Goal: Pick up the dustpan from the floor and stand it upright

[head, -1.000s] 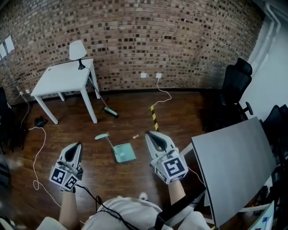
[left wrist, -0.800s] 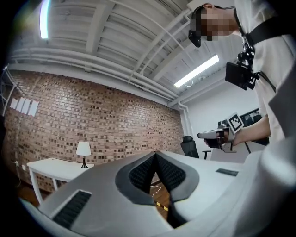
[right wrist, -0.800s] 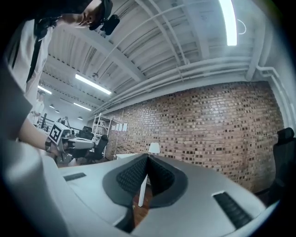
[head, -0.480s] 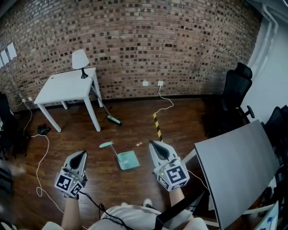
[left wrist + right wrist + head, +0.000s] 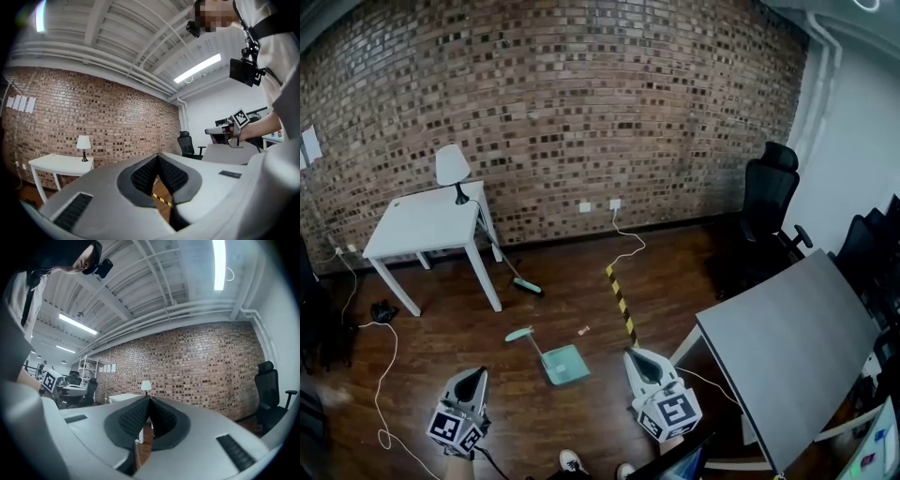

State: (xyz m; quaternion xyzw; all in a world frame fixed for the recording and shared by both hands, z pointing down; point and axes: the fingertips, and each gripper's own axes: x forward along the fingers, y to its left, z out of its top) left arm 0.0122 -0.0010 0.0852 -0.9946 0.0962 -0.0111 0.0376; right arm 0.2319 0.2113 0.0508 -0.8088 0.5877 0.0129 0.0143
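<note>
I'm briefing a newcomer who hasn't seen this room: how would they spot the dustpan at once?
Start at the white table by the brick wall. On the floor in front of it, left of the yellow-black tape strip, lies the dustpan. It is a flat, square mint-green pan with a thin handle, unlike the broom beside the table.

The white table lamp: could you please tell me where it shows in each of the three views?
Head view: lamp at upper left, on the white table's far corner.
Left gripper view: lamp at middle left, on that table.
Right gripper view: lamp near the centre, small.
Shared landmark: the brick wall behind it.
</note>
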